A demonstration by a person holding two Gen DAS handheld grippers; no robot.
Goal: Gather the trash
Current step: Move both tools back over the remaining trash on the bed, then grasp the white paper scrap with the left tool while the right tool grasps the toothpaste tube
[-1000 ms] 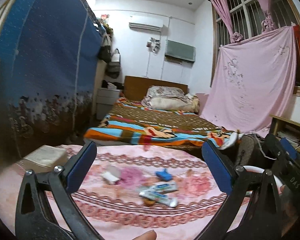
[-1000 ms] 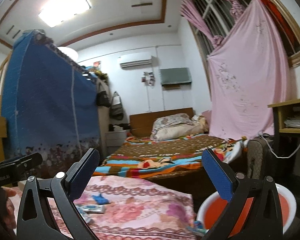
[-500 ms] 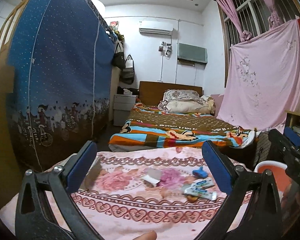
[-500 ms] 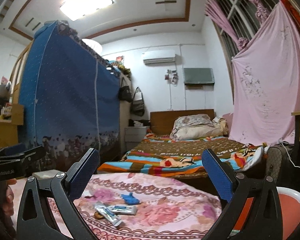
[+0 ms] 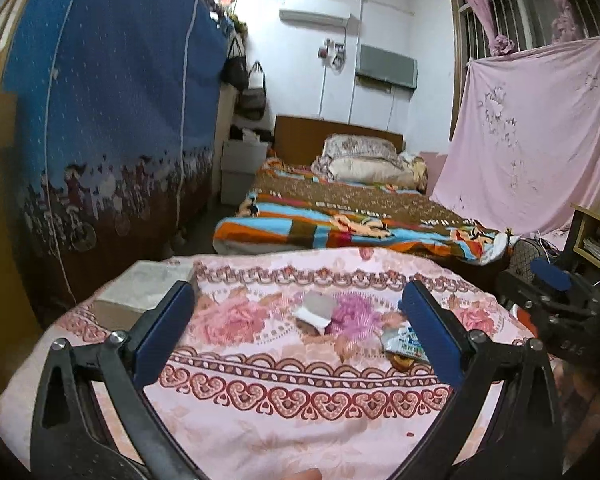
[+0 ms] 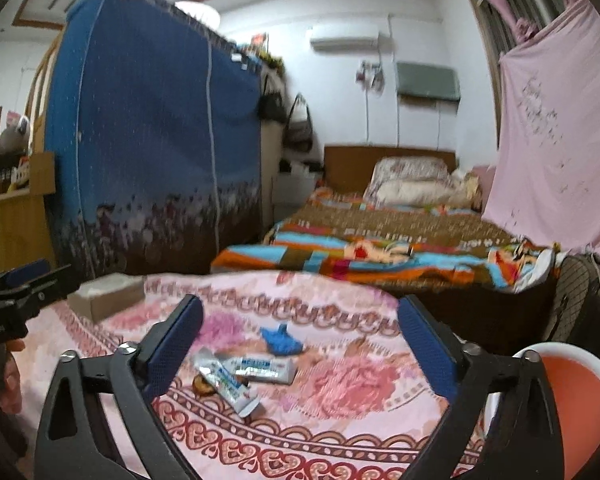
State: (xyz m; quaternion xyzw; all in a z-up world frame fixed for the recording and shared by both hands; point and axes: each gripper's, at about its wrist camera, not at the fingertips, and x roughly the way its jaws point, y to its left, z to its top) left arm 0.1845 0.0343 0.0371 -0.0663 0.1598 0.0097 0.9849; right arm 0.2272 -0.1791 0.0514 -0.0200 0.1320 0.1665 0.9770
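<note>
Trash lies on a pink flowered tablecloth (image 5: 300,412). A crumpled white paper (image 5: 314,314) lies mid-table. Two flattened toothpaste tubes (image 6: 236,380), a blue wrapper (image 6: 280,340) and a small brown scrap (image 6: 202,384) lie together; one tube also shows in the left wrist view (image 5: 400,340). My left gripper (image 5: 300,320) is open and empty, above the near table with the paper between its fingers' line. My right gripper (image 6: 300,336) is open and empty, over the tubes and wrapper. A red bin with a white rim (image 6: 580,404) stands at the table's right.
A grey-brown box (image 5: 148,292) sits at the table's far left corner. Behind the table are a bed with a striped blanket (image 5: 340,224), a blue fabric wardrobe (image 5: 100,140) on the left and a pink sheet (image 5: 532,140) on the right.
Both grippers have tilted down and moved in toward the table; the trash now sits larger and closer in both views. Both stay open and empty.
</note>
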